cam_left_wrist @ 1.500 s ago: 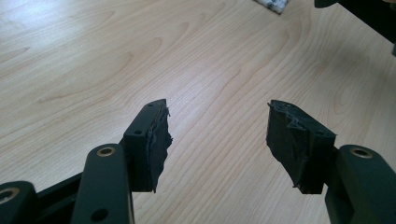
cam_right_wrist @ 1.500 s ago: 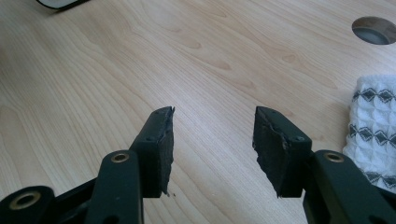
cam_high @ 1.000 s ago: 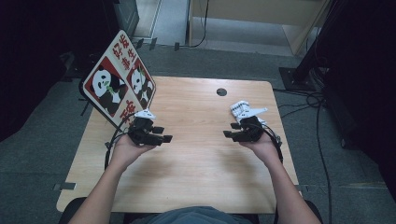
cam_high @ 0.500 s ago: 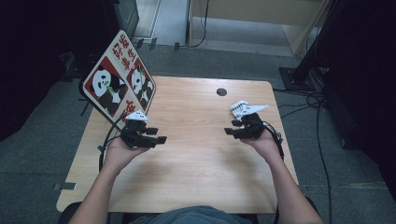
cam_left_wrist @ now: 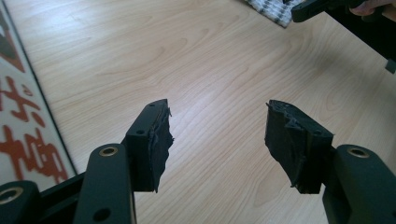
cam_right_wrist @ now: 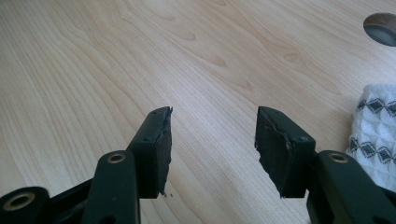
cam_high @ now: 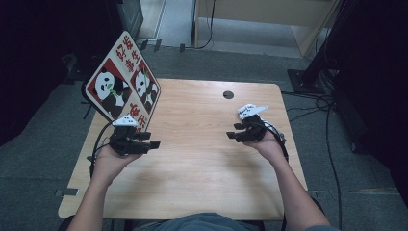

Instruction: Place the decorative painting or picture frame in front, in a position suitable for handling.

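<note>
So far nothing is picked up: my left gripper (cam_high: 155,143) and right gripper (cam_high: 232,135) both hang with jaws apart and empty over the table (cam_high: 202,163). Just beside my right gripper lies the white patterned cloth (cam_right_wrist: 376,135), untouched; grasping it remains, I judge.

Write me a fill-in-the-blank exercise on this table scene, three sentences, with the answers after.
1. The left claw has its jaws ____, with nothing between them.
2. The square board leaning at the table's left edge shows pictures of ____.
3. The white patterned cloth lies beside the ____ claw.

Missing words: open; pandas; right
</note>
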The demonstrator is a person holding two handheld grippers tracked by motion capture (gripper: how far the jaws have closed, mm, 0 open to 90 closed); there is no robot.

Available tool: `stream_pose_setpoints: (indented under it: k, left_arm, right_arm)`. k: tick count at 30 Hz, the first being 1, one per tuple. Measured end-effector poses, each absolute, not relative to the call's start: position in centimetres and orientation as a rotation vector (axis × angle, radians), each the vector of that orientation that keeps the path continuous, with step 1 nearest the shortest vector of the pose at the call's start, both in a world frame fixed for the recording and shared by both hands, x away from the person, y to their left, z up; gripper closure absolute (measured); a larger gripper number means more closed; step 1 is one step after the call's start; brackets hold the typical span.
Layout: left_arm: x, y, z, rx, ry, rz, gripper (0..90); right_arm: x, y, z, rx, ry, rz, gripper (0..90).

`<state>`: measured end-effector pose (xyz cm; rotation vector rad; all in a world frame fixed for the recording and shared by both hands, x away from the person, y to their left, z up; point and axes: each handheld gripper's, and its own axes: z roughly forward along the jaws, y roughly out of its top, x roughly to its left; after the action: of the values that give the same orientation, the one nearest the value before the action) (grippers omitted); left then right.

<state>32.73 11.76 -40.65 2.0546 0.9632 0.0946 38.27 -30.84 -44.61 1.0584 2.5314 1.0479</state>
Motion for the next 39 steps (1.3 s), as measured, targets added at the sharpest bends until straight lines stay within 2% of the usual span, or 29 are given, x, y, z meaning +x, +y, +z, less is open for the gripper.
stream_pose_setpoints:
  k: [39]
  left_arm:
    - [30.4,21.6,-39.0,1.839,1.183,0.224,41.5]
  right_arm:
    - [38.2,-30.8,-45.1,1.089,2.555,0.967,46.1]
